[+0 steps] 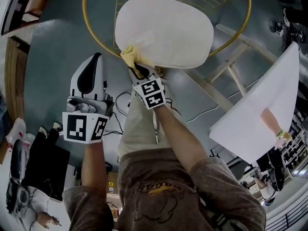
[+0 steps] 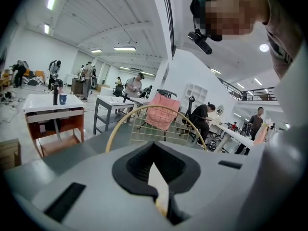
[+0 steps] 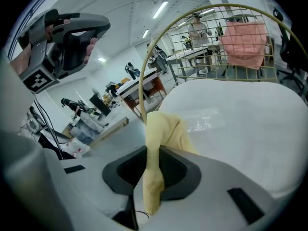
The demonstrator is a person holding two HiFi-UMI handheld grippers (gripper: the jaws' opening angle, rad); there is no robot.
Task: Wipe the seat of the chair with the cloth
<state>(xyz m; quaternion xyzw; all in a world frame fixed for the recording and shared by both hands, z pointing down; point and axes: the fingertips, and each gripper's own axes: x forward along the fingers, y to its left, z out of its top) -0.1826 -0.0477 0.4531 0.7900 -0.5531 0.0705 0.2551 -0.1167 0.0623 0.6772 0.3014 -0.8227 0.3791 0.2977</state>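
**Head view**
- Seat (image 1: 168, 28): white, rounded, at 12 o'clock, inside a gold hoop (image 1: 85, 20)
- Cloth (image 1: 131, 57): yellow, bunched, lying on the seat's edge at the seat's 8 o'clock
- Your right gripper (image 1: 139, 70): jaws pinching the cloth, its marker cube just behind at 6 o'clock
- Your left gripper (image 1: 97, 57): at 9 o'clock of the right one, off the seat, over grey floor
- White board (image 1: 260, 114): tilted, at 3 o'clock

**Left gripper view**
- Your left gripper (image 2: 154, 165): jaws pressed together at the tips, nothing held; a sliver of white shows behind them
- Hoop (image 2: 144, 110): with its wire grid, at 12 o'clock of the jaws
- Pink fabric (image 2: 162, 112): behind the grid

**Right gripper view**
- Your right gripper (image 3: 151, 177): clamped on the cloth (image 3: 163, 134), which runs up between the jaws and folds onto the seat (image 3: 240, 129)
- Hoop (image 3: 144, 71): arching from 10 to 2 o'clock
- Your left gripper (image 3: 72, 32): at 10 o'clock, well apart from the seat
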